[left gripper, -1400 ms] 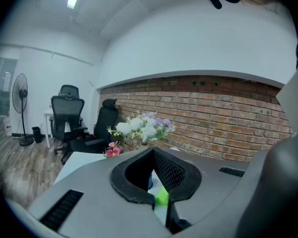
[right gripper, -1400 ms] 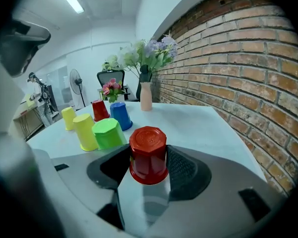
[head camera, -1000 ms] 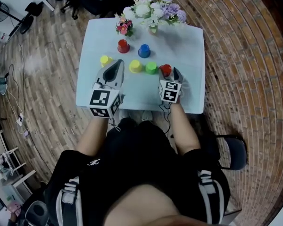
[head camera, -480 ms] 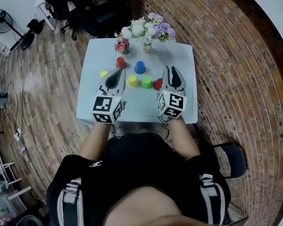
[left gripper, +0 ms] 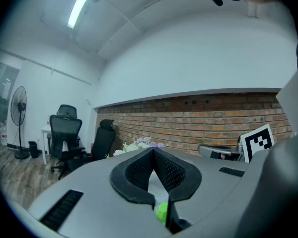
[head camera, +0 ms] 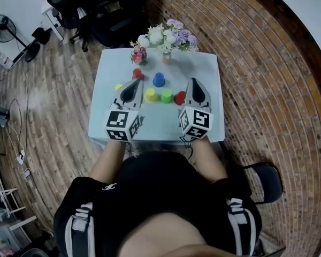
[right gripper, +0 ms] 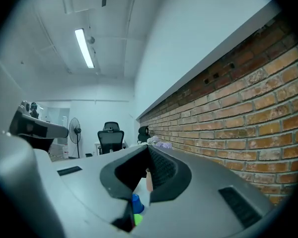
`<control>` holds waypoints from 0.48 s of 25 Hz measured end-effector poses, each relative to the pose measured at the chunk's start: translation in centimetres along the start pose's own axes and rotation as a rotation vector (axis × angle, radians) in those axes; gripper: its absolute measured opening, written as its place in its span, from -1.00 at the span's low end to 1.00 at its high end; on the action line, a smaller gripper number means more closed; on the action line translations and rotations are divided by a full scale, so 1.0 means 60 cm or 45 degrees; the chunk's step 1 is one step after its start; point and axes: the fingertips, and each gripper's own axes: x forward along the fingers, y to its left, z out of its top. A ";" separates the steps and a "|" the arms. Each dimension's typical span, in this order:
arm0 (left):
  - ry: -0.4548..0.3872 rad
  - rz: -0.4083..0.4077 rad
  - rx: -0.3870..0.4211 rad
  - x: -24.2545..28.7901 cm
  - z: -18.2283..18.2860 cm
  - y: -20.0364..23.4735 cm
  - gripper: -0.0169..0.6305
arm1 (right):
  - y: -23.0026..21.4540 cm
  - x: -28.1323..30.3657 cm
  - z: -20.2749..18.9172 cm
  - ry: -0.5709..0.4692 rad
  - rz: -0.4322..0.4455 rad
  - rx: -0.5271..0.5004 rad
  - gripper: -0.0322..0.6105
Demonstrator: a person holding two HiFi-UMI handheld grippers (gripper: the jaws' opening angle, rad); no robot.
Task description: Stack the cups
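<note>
two red cups (head camera: 137, 74) (head camera: 180, 97), two yellow cups (head camera: 150, 95) (head camera: 117, 87), one blue cup (head camera: 159, 79), one green cup (head camera: 166, 96).

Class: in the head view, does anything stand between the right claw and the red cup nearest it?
Nothing visible does. The right claw, whose jaws have just closed empty, shows close beside that red cup; the green cup stands on its far side.
</note>
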 end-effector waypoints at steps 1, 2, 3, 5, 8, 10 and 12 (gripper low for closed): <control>0.002 0.001 0.000 -0.001 -0.001 0.001 -0.94 | 0.002 0.000 -0.001 -0.001 -0.001 -0.006 -0.90; 0.004 0.002 0.001 -0.003 -0.001 0.002 -0.94 | 0.003 0.000 -0.001 -0.003 0.000 -0.015 -0.90; 0.006 0.002 0.002 -0.004 -0.002 0.003 -0.94 | 0.005 0.000 0.000 -0.006 0.005 -0.025 -0.90; 0.009 0.006 0.002 -0.008 -0.003 0.005 -0.94 | 0.008 0.001 0.001 -0.013 0.028 -0.044 -0.90; 0.010 0.015 -0.001 -0.013 -0.004 0.008 -0.94 | 0.006 0.011 0.003 -0.011 0.096 -0.082 -0.90; 0.012 0.028 -0.006 -0.016 -0.006 0.012 -0.94 | -0.004 0.020 0.004 0.003 0.135 -0.115 -0.90; 0.017 0.055 -0.007 -0.020 -0.012 0.019 -0.94 | -0.014 0.026 0.007 0.009 0.158 -0.133 -0.90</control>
